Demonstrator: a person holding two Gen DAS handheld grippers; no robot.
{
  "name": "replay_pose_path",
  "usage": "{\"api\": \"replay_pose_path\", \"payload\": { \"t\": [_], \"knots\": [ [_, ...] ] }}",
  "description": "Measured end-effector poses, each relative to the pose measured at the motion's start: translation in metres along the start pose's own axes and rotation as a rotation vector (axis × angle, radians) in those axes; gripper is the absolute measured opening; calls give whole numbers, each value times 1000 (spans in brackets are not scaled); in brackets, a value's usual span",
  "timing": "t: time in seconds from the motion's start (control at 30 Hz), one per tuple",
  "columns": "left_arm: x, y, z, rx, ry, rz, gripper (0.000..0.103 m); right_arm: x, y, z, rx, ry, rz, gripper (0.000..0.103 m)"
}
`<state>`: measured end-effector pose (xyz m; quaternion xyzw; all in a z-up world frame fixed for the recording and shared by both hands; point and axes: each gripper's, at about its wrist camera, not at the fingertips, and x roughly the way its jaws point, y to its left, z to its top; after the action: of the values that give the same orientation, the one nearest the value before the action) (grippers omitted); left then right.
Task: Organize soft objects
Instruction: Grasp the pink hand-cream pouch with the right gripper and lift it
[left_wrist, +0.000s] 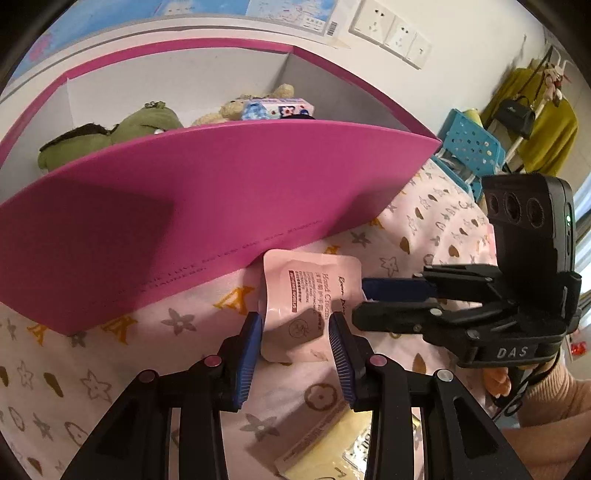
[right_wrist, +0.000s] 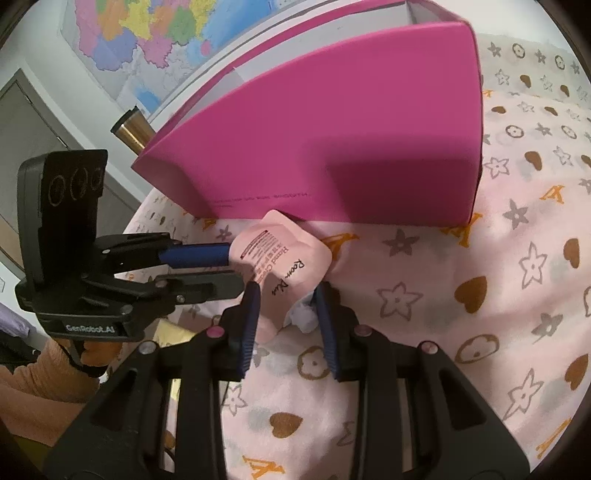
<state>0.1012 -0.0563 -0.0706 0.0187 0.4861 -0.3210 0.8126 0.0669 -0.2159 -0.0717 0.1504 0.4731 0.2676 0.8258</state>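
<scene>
- Pink star-and-heart print sheet (right_wrist: 461, 258) covers the bed; wall map (right_wrist: 155, 33) behind, yellow coat on a rack (left_wrist: 546, 136) off to the side.
- Magenta box (left_wrist: 221, 192) sits on the sheet, open top; plush toys (left_wrist: 147, 125) already inside, seen from left wrist cam.
- Pale pink sachet (left_wrist: 310, 299), "Hand Cream" print, lies at the box's near wall, touching or just beside it — can't tell which.
- Left gripper (left_wrist: 295, 332): jaws part-spread, straddling the sachet's lower end; whether the pads press it can't be told.
- Right gripper (right_wrist: 286, 295): jaws narrow, pinching the sachet's edge w/ a bit of white crumpled stuff (right_wrist: 303, 317); sachet buckles upward there.
- Handling, by the look: light, limp, film-skinned pouch, prob. slick; folds rather than holds shape. Gel inside may shift, so a mid-body squeeze could bulge or burst a seam.
- Best hold, judged: flat sealed border, pads across the seam, not the filled belly.
</scene>
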Motion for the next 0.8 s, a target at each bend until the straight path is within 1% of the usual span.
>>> {"api": "replay_pose_path", "payload": {
  "t": [0.07, 0.13, 0.23, 0.3, 0.57, 0.8],
  "knots": [
    [3, 7, 2, -34, 0, 9, 40, 1, 1, 1, 0, -1, -1, 34],
    [6, 11, 2, -64, -2, -21, 39, 2, 3, 2, -10, 2, -13, 29],
    [3, 5, 1, -50, -15, -12, 37, 1, 5, 4, -29, 6, -18, 24],
    [-3, 0, -1, -36, -30, -4, 37, -2, 8, 4, -45, -3, -36, 22],
    [-29, -18, 2, -12, -87, -2, 37, -24, 27, 9, -113, -33, -60, 21],
    [-61, -28, 6, -2, -166, -18, 37, -49, 46, 19, -166, -77, -44, 21]
  ]
}}
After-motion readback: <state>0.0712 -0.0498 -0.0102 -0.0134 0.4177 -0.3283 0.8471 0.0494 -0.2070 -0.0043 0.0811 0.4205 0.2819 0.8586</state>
